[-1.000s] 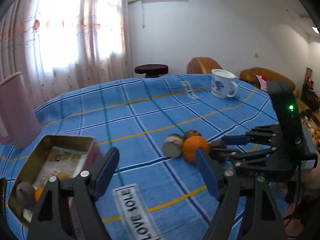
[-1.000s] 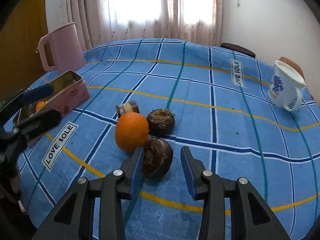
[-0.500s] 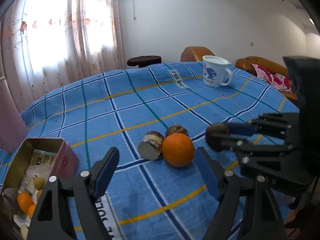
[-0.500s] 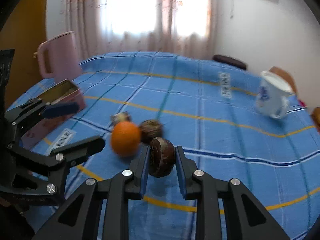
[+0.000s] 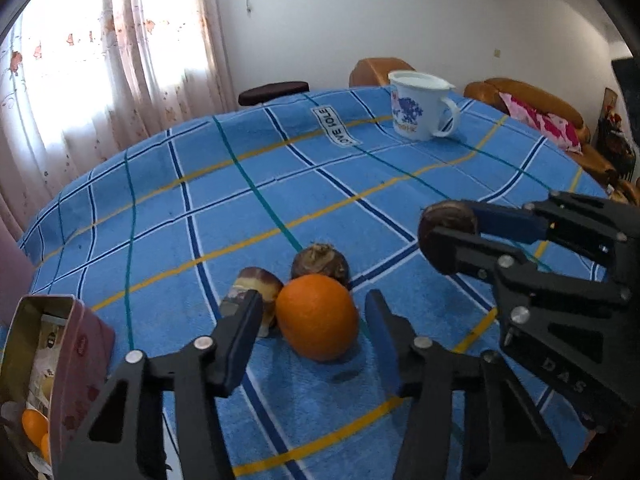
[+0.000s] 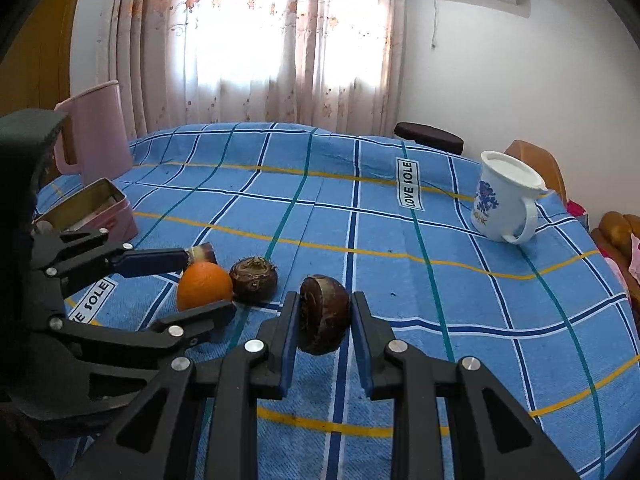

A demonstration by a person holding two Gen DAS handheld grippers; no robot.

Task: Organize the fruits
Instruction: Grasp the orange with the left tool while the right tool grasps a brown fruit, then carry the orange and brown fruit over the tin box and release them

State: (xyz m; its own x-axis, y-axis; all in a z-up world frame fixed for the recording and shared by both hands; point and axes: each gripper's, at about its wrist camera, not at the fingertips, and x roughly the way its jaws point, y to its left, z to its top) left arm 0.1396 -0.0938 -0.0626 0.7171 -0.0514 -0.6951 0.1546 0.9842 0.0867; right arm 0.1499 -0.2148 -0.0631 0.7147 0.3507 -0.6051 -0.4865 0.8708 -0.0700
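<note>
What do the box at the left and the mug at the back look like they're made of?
The box looks like thin sheet metal, a tin: pink painted outside, dull gold sheen inside, crisp folded rim. The mug looks like glazed ceramic or enamel: glossy white with a blue printed flower; the pictures can't settle which.

Orange (image 5: 318, 317) btwn two chestnuts (image 5: 320, 260), tin (image 5: 60, 356) left, mug (image 5: 416, 110) far right
</note>
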